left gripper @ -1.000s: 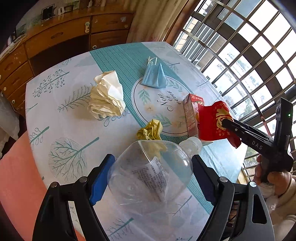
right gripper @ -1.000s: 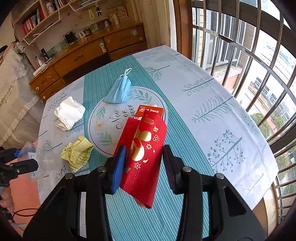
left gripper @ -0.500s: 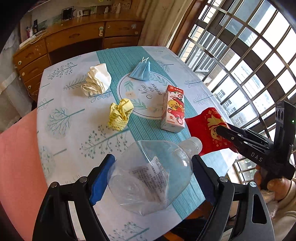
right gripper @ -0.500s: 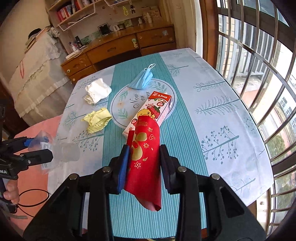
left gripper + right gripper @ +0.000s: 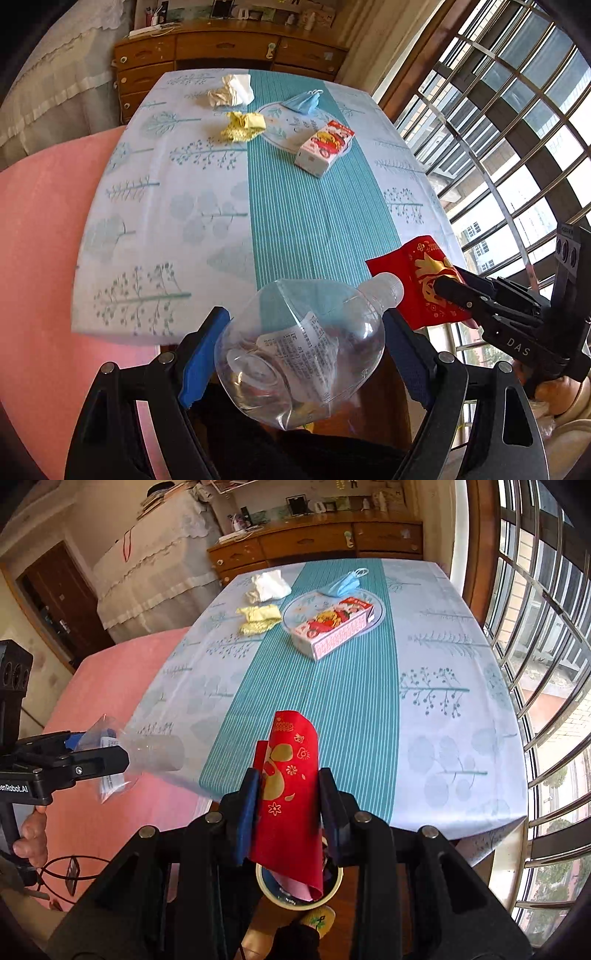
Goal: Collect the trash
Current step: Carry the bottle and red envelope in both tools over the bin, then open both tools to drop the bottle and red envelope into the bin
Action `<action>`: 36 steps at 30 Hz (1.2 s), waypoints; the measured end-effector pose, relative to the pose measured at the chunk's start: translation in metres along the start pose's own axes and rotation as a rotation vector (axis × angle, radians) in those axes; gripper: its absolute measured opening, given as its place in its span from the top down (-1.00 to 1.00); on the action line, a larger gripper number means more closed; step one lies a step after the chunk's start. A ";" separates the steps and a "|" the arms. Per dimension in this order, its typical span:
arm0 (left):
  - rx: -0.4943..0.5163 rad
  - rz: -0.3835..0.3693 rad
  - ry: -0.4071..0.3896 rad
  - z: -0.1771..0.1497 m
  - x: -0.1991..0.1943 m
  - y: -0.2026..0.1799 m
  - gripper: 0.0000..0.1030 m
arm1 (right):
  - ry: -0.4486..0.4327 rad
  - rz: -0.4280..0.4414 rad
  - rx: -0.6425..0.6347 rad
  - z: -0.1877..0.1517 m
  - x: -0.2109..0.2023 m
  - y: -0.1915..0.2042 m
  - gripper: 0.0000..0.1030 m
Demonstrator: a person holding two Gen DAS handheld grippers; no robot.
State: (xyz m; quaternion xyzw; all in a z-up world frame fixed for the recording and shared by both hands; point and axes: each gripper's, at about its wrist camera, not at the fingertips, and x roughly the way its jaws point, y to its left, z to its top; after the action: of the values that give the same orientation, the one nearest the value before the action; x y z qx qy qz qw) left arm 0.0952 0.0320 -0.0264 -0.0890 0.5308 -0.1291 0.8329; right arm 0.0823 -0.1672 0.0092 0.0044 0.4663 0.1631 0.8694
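left gripper (image 5: 301,347): jaws wide, clamping the clear plastic bottle (image 5: 295,354), off the table's near edge
right gripper (image 5: 288,808): pinching the red envelope (image 5: 290,794) above a round bin (image 5: 334,888)
table (image 5: 443,738): juice carton (image 5: 332,627), face mask (image 5: 345,583), tissue wads

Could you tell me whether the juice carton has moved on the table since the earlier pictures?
Yes. The juice carton, earlier upright by the cloth's round emblem, now lies tipped on its side across that emblem.
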 end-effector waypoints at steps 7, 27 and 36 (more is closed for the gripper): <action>-0.010 0.034 0.079 -0.061 0.004 -0.005 -0.64 | 0.118 0.027 -0.015 -0.067 0.009 0.010 0.45; 0.034 0.047 0.253 -0.219 0.253 0.062 -0.64 | 0.299 -0.113 0.142 -0.268 0.233 -0.025 0.43; 0.032 0.032 0.292 -0.240 0.347 0.093 -0.80 | 0.334 -0.079 0.192 -0.312 0.317 -0.060 -0.19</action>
State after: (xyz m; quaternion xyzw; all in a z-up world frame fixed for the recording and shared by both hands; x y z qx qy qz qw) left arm 0.0285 0.0100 -0.4523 -0.0476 0.6457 -0.1357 0.7499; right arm 0.0082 -0.1782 -0.4332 0.0419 0.6175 0.0823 0.7812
